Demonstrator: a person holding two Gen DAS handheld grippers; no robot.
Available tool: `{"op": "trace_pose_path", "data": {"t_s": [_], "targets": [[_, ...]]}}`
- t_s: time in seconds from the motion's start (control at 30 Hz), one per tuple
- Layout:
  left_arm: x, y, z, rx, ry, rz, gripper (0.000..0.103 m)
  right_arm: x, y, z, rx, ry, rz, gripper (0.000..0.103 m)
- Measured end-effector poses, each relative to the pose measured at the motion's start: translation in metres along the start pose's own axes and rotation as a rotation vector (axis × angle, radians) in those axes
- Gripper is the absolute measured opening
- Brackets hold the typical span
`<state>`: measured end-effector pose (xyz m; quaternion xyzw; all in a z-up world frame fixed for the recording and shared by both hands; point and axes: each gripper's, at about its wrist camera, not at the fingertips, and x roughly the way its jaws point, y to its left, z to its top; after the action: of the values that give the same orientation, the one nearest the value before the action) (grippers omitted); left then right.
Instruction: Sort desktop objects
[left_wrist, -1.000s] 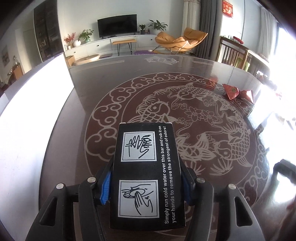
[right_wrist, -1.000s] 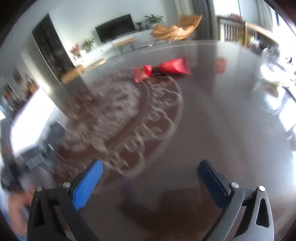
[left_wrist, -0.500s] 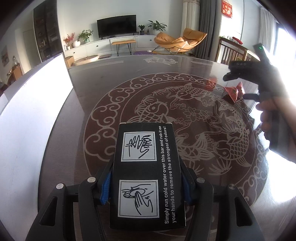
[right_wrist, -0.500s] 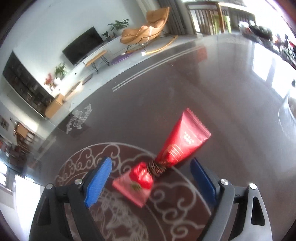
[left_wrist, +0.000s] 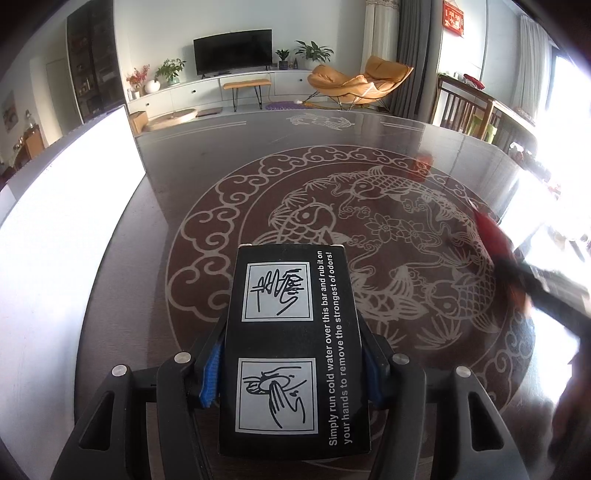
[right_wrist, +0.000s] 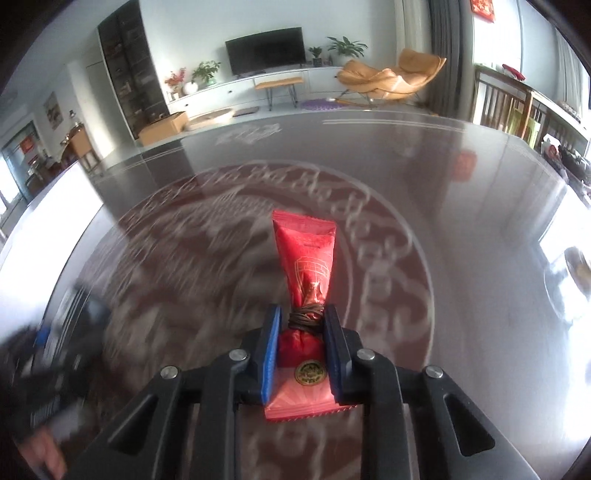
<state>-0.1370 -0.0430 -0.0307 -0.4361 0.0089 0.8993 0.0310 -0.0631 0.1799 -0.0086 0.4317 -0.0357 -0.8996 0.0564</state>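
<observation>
While two hand-held grippers are in view, one task thing is gripped in each. One black box (left_wrist: 293, 354) is clamped by the left hand-held gripper (left_wrist: 291, 363): it lies lengthwise between the blue pads (left_wrist: 210, 373), which press on its two long sides, and its far end juts forward beyond the fingertips above the worktop (left_wrist: 221, 166). Two line drawings of hands and one block of white text are printed on its upper face. One red packet (right_wrist: 306, 291) is grasped by the right hand-held gripper (right_wrist: 303, 350); the jaws are closed on its narrow waist, where a dark cord is wound round it. Its flat sealed end points forward past the fingertips, and its other end, bearing a round gold seal, lies back between the fingers. In the left wrist view the red packet and the right hand-held gripper are seen only as a blur at the right edge, over the rim of the fish pattern on the worktop. Whether either thing touches the worktop cannot be told.
</observation>
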Motion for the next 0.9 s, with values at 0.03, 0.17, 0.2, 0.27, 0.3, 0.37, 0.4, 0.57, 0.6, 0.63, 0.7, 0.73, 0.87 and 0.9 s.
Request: {"op": "trace_pose_path", "data": {"t_s": [0.03,0.17,0.2,0.27,0.3,0.37,0.4,0.57,0.6,0.63,0.7,0.73,0.87,0.9], "targets": [[-0.001,0.0,-0.001,0.001,-0.001,-0.007,0.058,-0.01,0.003,-0.014,0.0,-0.002,0.002,0.023],[-0.009,-0.003,-0.009,0.011,0.001,-0.012,0.058,-0.032,0.018,-0.05,-0.023,-0.019,-0.042,0.026],[-0.011,-0.004,-0.011,0.012,0.004,0.0,0.059,-0.033,0.024,-0.052,-0.036,-0.007,-0.057,0.035],[-0.012,-0.008,-0.013,0.011,0.011,0.025,0.075,-0.029,0.032,-0.047,-0.072,0.002,-0.074,0.06],[-0.01,-0.007,-0.014,0.005,0.02,0.04,0.083,-0.024,0.036,-0.046,-0.086,0.02,-0.093,0.08],[-0.004,-0.005,-0.011,-0.014,0.05,0.03,0.097,-0.02,0.036,-0.046,-0.087,0.032,-0.092,0.086],[-0.003,-0.005,-0.011,-0.012,0.057,0.025,0.099,-0.02,0.036,-0.048,-0.078,0.033,-0.088,0.087],[-0.002,-0.007,-0.013,0.005,0.067,0.025,0.103,-0.017,0.036,-0.055,-0.088,0.056,-0.085,0.102],[-0.002,-0.007,-0.013,0.005,0.067,0.025,0.103,-0.02,0.034,-0.057,-0.088,0.055,-0.085,0.102],[-0.002,-0.008,-0.013,0.006,0.067,0.025,0.103,-0.02,0.034,-0.057,-0.088,0.055,-0.085,0.103],[-0.002,-0.007,-0.013,0.006,0.067,0.024,0.103,-0.019,0.034,-0.057,-0.088,0.056,-0.084,0.103],[-0.002,-0.008,-0.013,0.006,0.067,0.025,0.103,-0.019,0.034,-0.058,-0.088,0.056,-0.083,0.103],[-0.002,-0.008,-0.013,0.005,0.067,0.025,0.103,-0.019,0.034,-0.058,-0.088,0.056,-0.084,0.103],[-0.002,-0.007,-0.013,0.005,0.067,0.024,0.103,-0.019,0.034,-0.058,-0.088,0.056,-0.084,0.103]]}}
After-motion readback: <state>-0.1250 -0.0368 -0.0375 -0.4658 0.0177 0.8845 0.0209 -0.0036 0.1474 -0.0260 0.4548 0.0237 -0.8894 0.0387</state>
